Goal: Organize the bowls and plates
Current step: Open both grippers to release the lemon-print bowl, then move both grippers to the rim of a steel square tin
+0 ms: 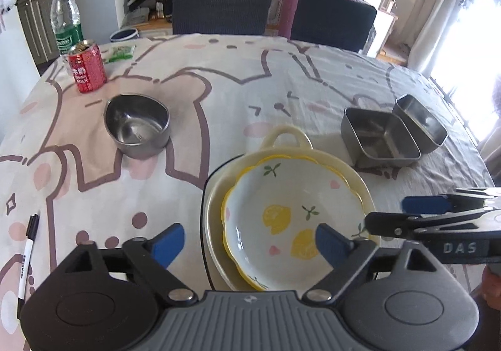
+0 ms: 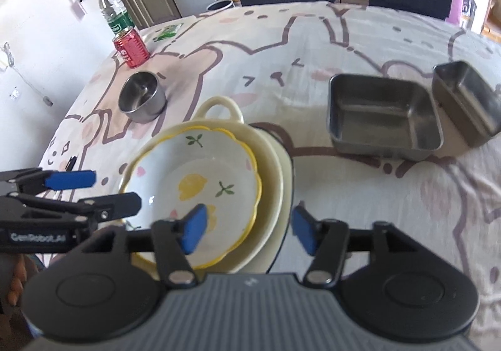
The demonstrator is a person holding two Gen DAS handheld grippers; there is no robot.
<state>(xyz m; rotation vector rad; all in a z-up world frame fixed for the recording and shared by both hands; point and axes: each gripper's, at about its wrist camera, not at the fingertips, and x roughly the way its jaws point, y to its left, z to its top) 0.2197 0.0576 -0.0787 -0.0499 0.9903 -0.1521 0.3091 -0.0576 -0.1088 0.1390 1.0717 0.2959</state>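
A lemon-patterned plate [image 1: 281,210] [image 2: 194,169] lies in a cream dish with a loop handle [image 1: 285,135] [image 2: 219,106], and a dark-rimmed plate [image 2: 289,169] shows beneath them. My left gripper [image 1: 250,243] [image 2: 100,193] is open astride the stack's left rim, pads clear of it. At the stack's right rim my right gripper [image 2: 249,232] [image 1: 404,213] is open too, one pad over the lemon plate and one outside the rim. A round steel bowl [image 1: 137,125] [image 2: 142,97] sits to the left. Two square steel containers [image 1: 379,138] [image 2: 382,113] stand to the right.
A red can [image 1: 87,66], a water bottle [image 1: 65,22] and a green packet [image 1: 120,53] stand at the table's far left corner. A marker pen [image 1: 28,250] lies near the left edge. Two dark chairs [image 1: 219,6] stand behind the table.
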